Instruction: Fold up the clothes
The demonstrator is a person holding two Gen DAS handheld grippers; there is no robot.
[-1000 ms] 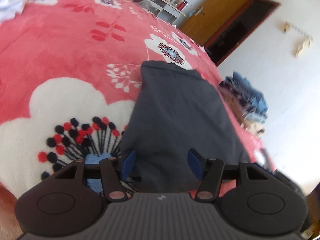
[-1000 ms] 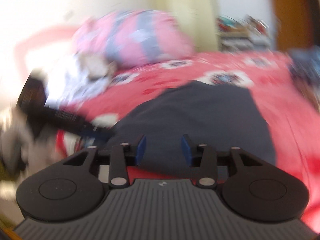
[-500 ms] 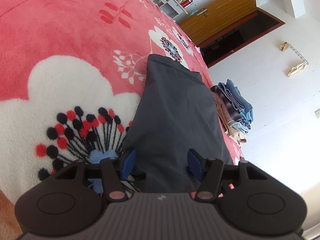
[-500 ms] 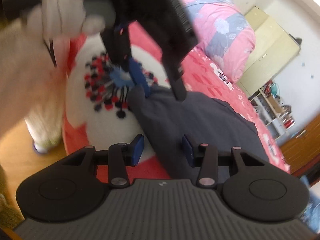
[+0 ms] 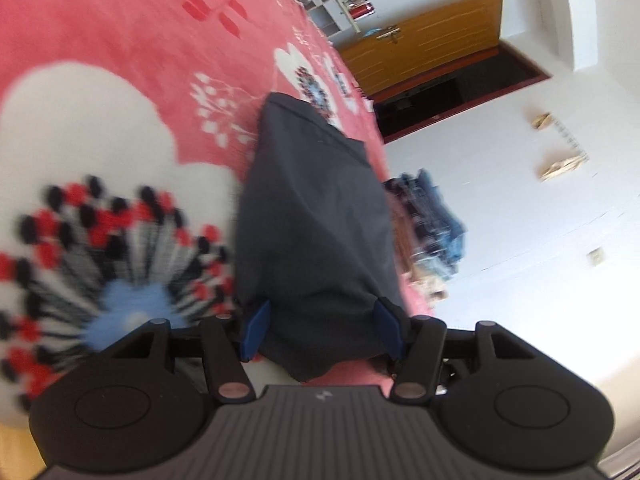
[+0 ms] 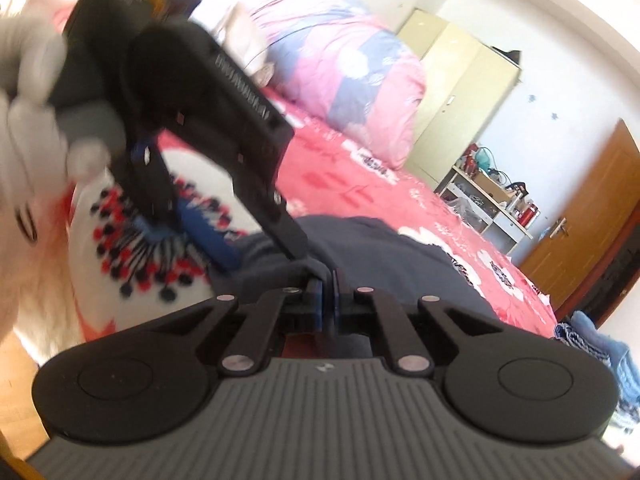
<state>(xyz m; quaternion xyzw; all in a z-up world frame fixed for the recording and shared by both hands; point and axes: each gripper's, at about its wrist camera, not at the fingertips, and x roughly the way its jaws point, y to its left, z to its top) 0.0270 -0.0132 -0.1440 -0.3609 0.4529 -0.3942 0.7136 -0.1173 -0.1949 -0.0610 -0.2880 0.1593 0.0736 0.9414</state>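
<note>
A dark grey garment (image 5: pixel 316 220) lies folded lengthwise on the red flowered bedspread (image 5: pixel 120 52). My left gripper (image 5: pixel 322 330) is open, with its blue pads on either side of the garment's near end. In the right wrist view the garment (image 6: pixel 400 264) lies ahead, and my right gripper (image 6: pixel 327 300) is shut on its near edge. The left gripper (image 6: pixel 188 120) shows there too, held in a white-gloved hand, with its fingers down at the cloth close by.
A stack of folded clothes (image 5: pixel 432 220) lies at the bed's far edge. A pink quilt (image 6: pixel 340 68) is heaped at the head of the bed. A white shelf (image 6: pixel 488 204), a yellow wardrobe (image 6: pixel 460 92) and a wooden door (image 6: pixel 584 216) stand beyond.
My right gripper has closed on the garment's near edge. The left gripper has moved in, so the garment's near end now sits between its pads.
</note>
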